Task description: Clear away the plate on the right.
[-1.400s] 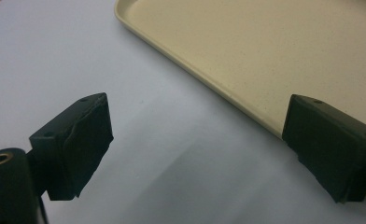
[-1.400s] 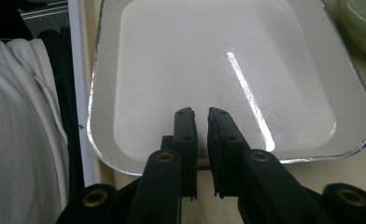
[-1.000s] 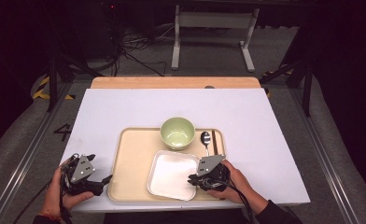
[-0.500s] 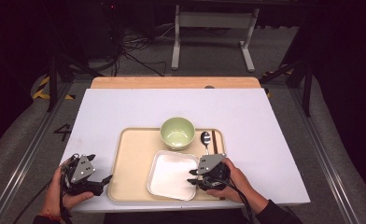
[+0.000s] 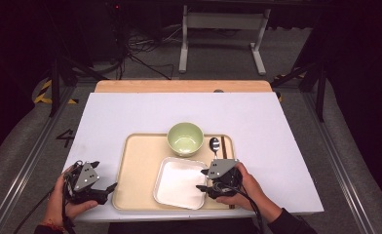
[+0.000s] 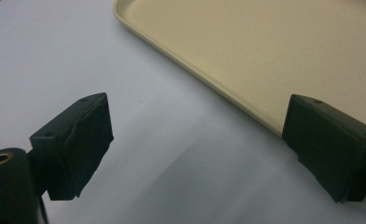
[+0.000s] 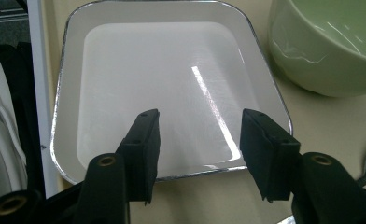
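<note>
A beige tray [image 5: 135,170] lies on the white table near its front edge. On it are a white square plate [image 5: 179,183], a green bowl [image 5: 185,138] and a spoon [image 5: 214,145]. My right gripper [image 5: 202,179] rests at the plate's right side. In the right gripper view its jaws [image 7: 200,135] have just been opening and now stand apart over the near rim of the plate [image 7: 158,79], gripping nothing. The bowl [image 7: 330,46] sits just beyond. My left gripper [image 5: 104,175] lies on the table left of the tray, open and empty [image 6: 197,135], with the tray's edge [image 6: 265,46] ahead.
A thin brown stick [image 5: 224,146] lies along the tray's right side beside the spoon. A wooden strip [image 5: 179,86] borders the table's far edge. Bare white tabletop [image 5: 130,112] stretches behind the tray and to both sides.
The right gripper's jaws stand wider apart than before. Both hands and everything on the tray have kept their places.
</note>
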Motion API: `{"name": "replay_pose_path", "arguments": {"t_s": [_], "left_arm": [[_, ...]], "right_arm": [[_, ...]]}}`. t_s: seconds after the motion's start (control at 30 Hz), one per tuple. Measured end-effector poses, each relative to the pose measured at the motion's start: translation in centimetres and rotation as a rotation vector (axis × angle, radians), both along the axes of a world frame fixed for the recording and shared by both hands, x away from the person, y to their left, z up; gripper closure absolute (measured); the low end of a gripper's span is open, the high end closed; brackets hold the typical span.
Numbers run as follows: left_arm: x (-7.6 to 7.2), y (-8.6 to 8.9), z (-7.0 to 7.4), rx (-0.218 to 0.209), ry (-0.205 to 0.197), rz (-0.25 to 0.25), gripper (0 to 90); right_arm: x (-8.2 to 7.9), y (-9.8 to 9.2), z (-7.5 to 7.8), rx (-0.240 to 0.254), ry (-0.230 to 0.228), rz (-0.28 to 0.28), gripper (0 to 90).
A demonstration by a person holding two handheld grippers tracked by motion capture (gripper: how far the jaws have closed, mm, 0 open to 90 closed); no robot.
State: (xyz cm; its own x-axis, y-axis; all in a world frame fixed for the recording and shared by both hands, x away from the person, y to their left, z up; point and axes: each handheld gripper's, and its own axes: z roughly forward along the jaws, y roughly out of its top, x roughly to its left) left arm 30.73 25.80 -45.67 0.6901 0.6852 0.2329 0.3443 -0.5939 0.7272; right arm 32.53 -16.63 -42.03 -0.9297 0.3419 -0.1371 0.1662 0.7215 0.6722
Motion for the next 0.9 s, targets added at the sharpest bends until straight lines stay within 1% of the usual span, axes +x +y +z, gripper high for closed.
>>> {"name": "replay_pose_path", "arguments": {"t_s": [0.1, 0.23, 0.33, 0.43, 0.53, 0.73, 0.9], "left_arm": [[0.0, 0.0, 0.0, -0.008, 0.001, 0.005, 9.4], [0.0, 0.0, -0.1, -0.013, 0.003, 0.008, 9.3], [0.0, 0.0, 0.0, -0.010, 0.002, 0.006, 9.3], [0.0, 0.0, -0.1, -0.013, 0.004, 0.007, 9.3], [0.0, 0.0, -0.1, -0.013, 0.002, 0.007, 9.3], [0.0, 0.0, 0.0, -0.009, 0.000, 0.005, 9.3], [0.0, 0.0, 0.0, -0.009, -0.003, 0.003, 9.3]], "right_arm": [[0.0, -0.1, 0.3, 0.003, -0.013, -0.013, 42.5], [0.0, -0.4, 0.7, 0.004, -0.038, -0.046, 37.0], [-0.1, -0.5, 1.0, -0.010, -0.064, -0.058, 34.9], [-0.2, -0.7, 1.4, -0.011, -0.092, -0.066, 32.5], [-0.3, -1.2, 2.1, -0.010, -0.131, -0.096, 29.5], [0.1, -2.2, 2.5, -0.006, -0.161, -0.147, 24.5], [0.4, -3.2, 2.6, -0.008, -0.164, -0.180, 23.6]]}}
